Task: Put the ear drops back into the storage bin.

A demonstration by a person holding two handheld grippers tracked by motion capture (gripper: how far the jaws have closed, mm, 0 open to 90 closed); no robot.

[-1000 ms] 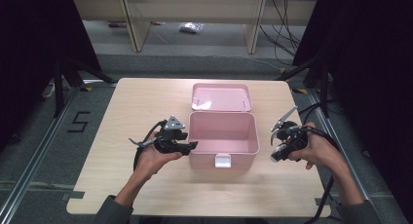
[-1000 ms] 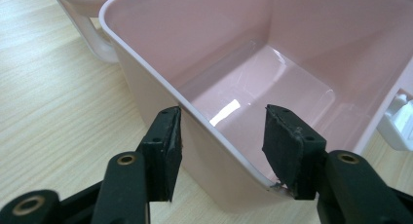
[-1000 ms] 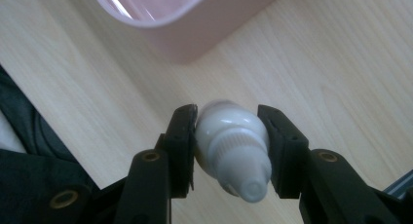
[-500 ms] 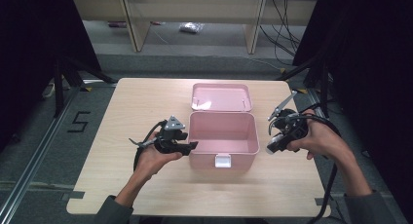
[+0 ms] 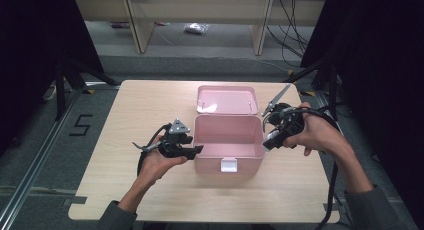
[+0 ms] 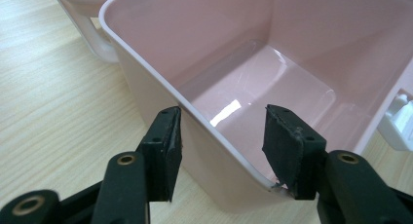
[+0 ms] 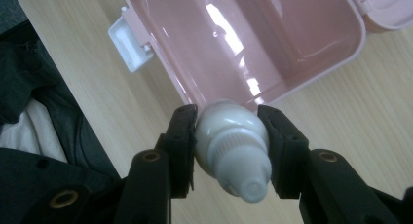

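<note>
An open pink box (image 5: 227, 160) stands mid-table, its inside bare, its lid (image 5: 226, 99) folded flat behind it. My left gripper (image 5: 196, 150) is at the box's front left corner. In the left gripper view its jaws (image 6: 221, 146) straddle the wall (image 6: 146, 83), one pad outside and one inside, both touching the rim. My right gripper (image 5: 268, 140) hangs above the box's right rim, shut on a small white bottle (image 7: 234, 156) whose ribbed cap points back at the camera. Under that bottle lies the box's rim (image 7: 311, 70).
A white latch (image 5: 229, 165) juts from the box's front wall. Bare wooden table (image 5: 140, 115) lies on both sides of the box. Cables trail from both grippers. Dark stands (image 5: 320, 70) and shelf legs are beyond the far edge.
My right gripper has risen and drifted left toward the box's right rim, carrying the bottle. The left gripper and the box have stayed put.
</note>
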